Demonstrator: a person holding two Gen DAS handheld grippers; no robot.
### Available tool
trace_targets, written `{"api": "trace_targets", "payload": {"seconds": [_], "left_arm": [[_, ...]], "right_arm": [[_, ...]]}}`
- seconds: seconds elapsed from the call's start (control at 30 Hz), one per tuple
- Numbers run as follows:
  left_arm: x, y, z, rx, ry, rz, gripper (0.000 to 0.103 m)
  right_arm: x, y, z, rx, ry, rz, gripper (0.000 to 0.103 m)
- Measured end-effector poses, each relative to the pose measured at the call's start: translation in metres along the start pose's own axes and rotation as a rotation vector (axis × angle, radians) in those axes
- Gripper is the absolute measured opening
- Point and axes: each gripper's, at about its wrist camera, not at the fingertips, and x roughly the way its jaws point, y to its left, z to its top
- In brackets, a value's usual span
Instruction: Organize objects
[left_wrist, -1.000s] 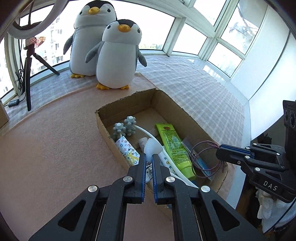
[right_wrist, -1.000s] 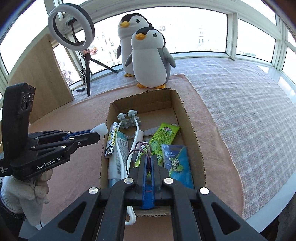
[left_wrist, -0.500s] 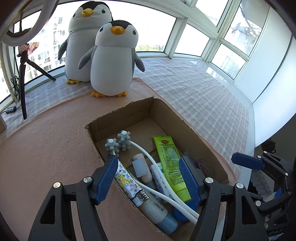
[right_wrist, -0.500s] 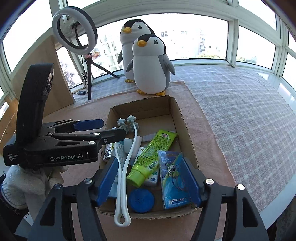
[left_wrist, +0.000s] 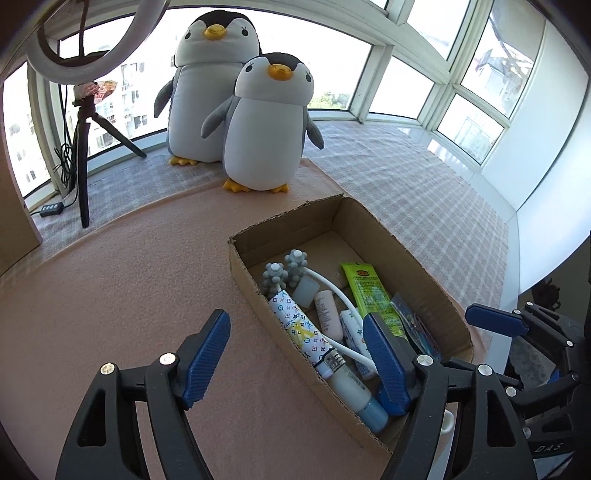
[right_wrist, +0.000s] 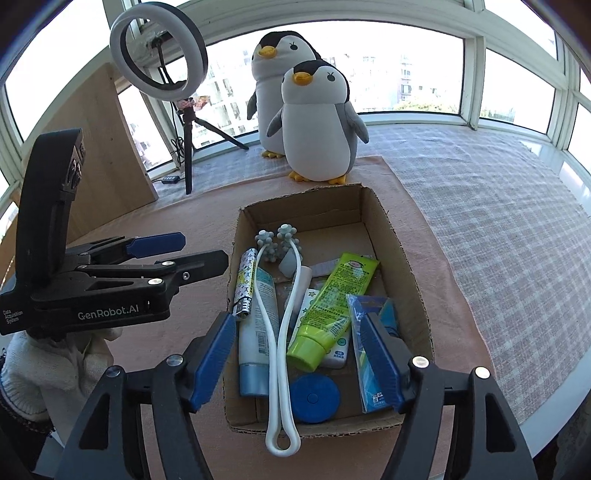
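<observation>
Both tongs, left (left_wrist: 297, 363) and right (right_wrist: 301, 363), gape wide, empty, above the cardboard box (right_wrist: 410, 266).

White lettering "GenRobot.AI" runs along the side of the black plastic left gripper (right_wrist: 173, 254), with smaller white print, "Data Acquisition System", stacked at its rear end. White letters "DAS" appear on the black body of the right gripper (left_wrist: 495, 325), low in the left wrist view. Print on the lime-green squeeze tube (right_wrist: 328, 306) and the blue flat packet (right_wrist: 369, 354) is too small to read.
</observation>
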Motion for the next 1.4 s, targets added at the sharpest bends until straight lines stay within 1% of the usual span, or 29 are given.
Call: {"api": "trace_targets", "payload": {"seconds": [0.27,0.3,0.37,0.43,0.57,0.8,1.0,1.07,1.23,1.4], "left_arm": [[-0.04,0.041,-0.024,-0.054,-0.022,0.043,0.08],[-0.046,0.048,-0.028,-0.064,-0.027,0.048,0.08],[-0.06,0.061,-0.036,-0.08,-0.042,0.067,0.087],[-0.074,0.076,-0.045,-0.099,-0.054,0.081,0.088],[-0.101,0.106,-0.068,-0.14,-0.061,0.112,0.088],[-0.15,0.151,-0.119,-0.201,-0.07,0.198,0.088],[-0.183,0.181,-0.159,-0.236,-0.062,0.277,0.088],[-0.195,0.191,-0.171,-0.258,-0.072,0.297,0.088],[-0.216,0.208,-0.194,-0.311,-0.08,0.327,0.088],[-0.224,0.217,-0.209,-0.311,-0.066,0.353,0.088]], "right_arm": [[0.003,0.042,-0.003,-0.03,0.01,0.027,0.07],[0.004,0.049,-0.004,-0.034,0.012,0.031,0.07],[0.006,0.063,-0.005,-0.043,0.015,0.046,0.07],[0.007,0.079,-0.006,-0.055,0.015,0.063,0.07],[0.01,0.114,-0.011,-0.084,0.02,0.094,0.07],[0.013,0.172,-0.026,-0.106,0.019,0.182,0.07],[0.02,0.212,-0.04,-0.133,0.03,0.225,0.07],[0.022,0.224,-0.045,-0.138,0.04,0.242,0.07],[0.023,0.246,-0.052,-0.157,0.039,0.244,0.07],[0.025,0.259,-0.053,-0.171,0.029,0.224,0.07]]}}
